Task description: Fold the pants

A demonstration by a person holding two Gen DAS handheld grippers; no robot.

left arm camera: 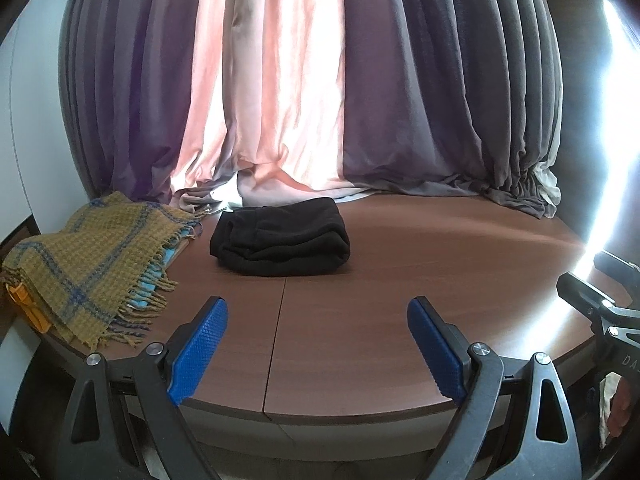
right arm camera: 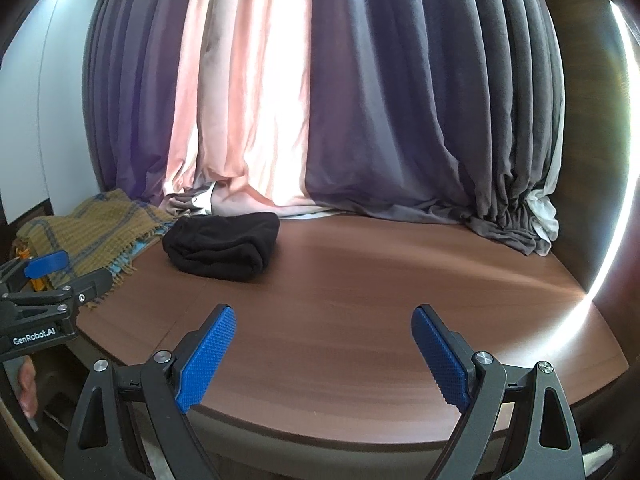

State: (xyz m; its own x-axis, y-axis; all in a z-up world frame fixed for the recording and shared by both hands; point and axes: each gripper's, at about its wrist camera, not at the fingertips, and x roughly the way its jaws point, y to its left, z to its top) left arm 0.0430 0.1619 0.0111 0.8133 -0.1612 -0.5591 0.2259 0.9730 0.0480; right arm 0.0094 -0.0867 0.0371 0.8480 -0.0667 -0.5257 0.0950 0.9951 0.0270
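The black pants (left arm camera: 280,238) lie folded into a compact bundle on the brown wooden table (left arm camera: 400,280), near its far side by the curtains. They also show in the right wrist view (right arm camera: 222,246). My left gripper (left arm camera: 318,312) is open and empty, held over the table's near edge, well short of the pants. My right gripper (right arm camera: 324,320) is open and empty too, near the front edge and to the right of the pants. The left gripper's body shows at the left of the right wrist view (right arm camera: 48,300).
A mustard and blue plaid scarf (left arm camera: 92,264) with fringe lies at the table's left, over an orange object (left arm camera: 28,304). Long purple, pink and grey curtains (left arm camera: 320,100) hang behind the table and pool on its far edge. Bright glare runs along the right side.
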